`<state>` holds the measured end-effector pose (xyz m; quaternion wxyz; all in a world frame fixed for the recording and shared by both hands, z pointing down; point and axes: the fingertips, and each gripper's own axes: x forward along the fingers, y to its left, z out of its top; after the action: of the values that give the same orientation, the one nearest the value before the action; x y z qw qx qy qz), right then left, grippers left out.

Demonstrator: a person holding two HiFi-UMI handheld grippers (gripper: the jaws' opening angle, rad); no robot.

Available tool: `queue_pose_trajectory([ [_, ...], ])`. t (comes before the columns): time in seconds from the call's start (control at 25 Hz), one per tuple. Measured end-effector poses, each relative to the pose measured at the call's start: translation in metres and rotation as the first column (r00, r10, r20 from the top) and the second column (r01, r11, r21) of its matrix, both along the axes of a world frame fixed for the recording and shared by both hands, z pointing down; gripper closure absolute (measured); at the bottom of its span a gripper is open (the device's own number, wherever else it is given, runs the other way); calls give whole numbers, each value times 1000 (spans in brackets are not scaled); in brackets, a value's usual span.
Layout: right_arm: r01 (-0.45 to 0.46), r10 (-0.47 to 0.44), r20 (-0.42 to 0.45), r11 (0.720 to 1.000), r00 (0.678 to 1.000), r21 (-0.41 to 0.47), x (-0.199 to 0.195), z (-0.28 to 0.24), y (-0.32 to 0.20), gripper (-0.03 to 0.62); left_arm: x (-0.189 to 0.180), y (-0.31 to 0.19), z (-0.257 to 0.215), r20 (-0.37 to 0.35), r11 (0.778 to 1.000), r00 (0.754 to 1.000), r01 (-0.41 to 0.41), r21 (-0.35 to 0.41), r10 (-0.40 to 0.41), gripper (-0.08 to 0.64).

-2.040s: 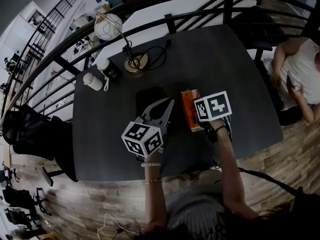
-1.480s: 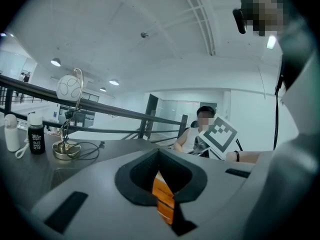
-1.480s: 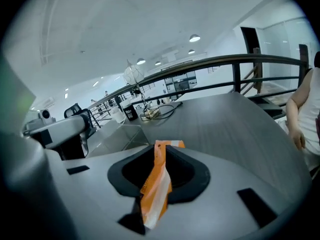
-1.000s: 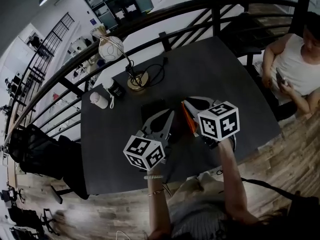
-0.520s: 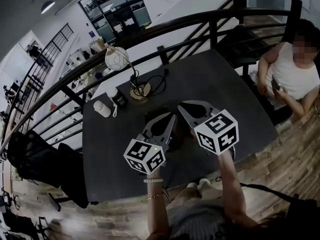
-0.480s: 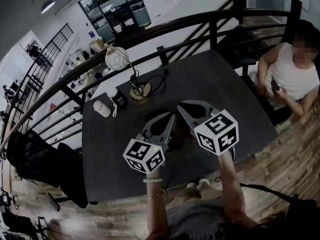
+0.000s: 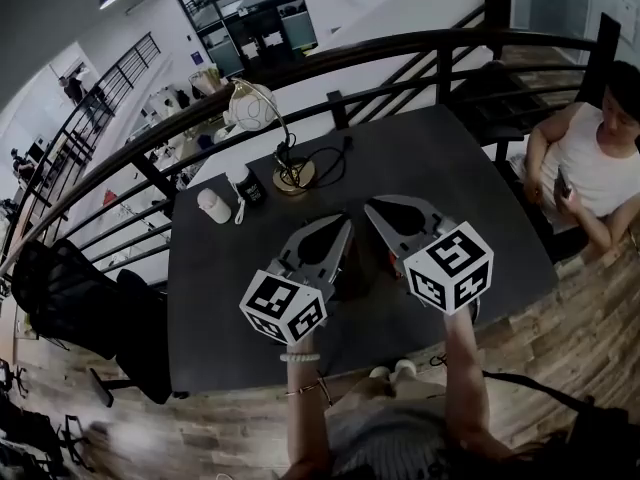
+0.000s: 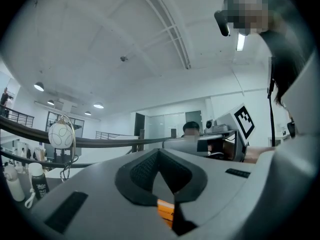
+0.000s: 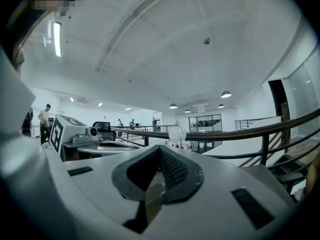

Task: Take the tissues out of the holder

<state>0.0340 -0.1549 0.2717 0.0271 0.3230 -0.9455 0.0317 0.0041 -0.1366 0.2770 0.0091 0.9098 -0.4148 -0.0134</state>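
Both jaw pairs pressed together, left gripper (image 7: 344, 221), right gripper (image 7: 370, 208), orange box (image 8: 165, 209) mostly hidden, a sliver between left jaws.

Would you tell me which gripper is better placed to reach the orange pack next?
Probably the left. The left gripper sees the orange pack just below its shut jaws, while the right gripper, also shut, looks over the railing with no pack in view. Either must open first.
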Motion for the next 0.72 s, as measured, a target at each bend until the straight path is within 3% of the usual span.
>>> queue_pose_trajectory([
  [0.28, 17, -17, 0, 1000, 1000, 11, -5, 1, -1, 580, -13, -2, 3, -14, 1000, 1000, 16, -4, -16, 552],
  [0.72, 27, -26, 16, 999, 1000, -34, 5, 25, 0, 580, -4, 1, 24, -13, 999, 1000, -7, -44, 7, 552],
])
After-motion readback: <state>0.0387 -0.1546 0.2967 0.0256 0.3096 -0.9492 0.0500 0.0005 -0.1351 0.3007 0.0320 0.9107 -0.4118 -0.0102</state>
